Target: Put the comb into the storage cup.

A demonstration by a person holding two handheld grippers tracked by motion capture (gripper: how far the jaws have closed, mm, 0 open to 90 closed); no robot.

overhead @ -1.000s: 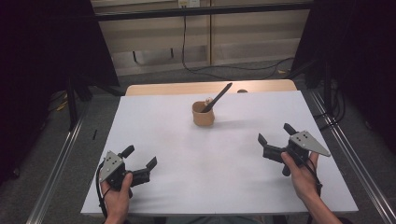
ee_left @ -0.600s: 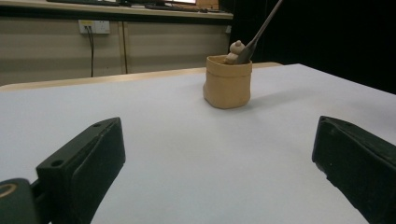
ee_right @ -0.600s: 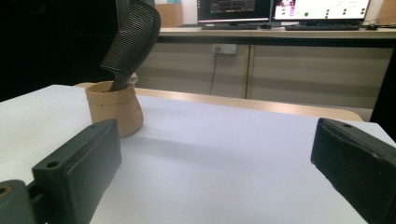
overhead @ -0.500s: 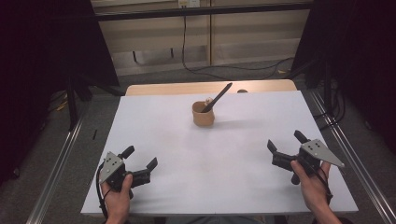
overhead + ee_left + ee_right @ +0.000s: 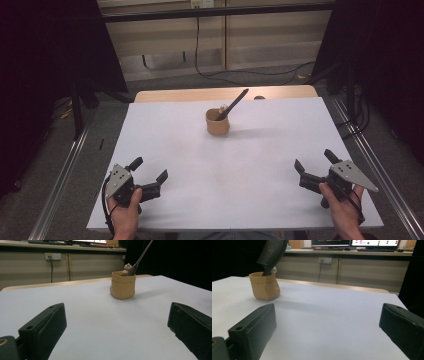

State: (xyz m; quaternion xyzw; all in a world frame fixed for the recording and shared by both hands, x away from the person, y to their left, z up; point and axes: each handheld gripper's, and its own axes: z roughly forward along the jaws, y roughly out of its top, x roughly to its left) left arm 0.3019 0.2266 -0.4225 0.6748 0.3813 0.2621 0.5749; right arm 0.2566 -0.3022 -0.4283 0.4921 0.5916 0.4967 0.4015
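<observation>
A small tan pouch-like cup stands on the white table toward the far middle. A black-handled utensil leans out of it to the right, beside a pale lump inside. The cup and the utensil rise ahead in the left gripper view, and the cup with the ribbed handle sits at the upper left of the right gripper view. My left gripper rests open at the near left corner. My right gripper is open at the near right. Nothing lies between either pair of jaws.
A wooden strip borders the table's far edge. Metal rails run along both sides on the floor. Behind are a beige wall with a socket and cable and a counter with monitors.
My right gripper has drawn back toward the near right corner of the table, staying open. The left gripper, the cup and the utensil have stayed put.
</observation>
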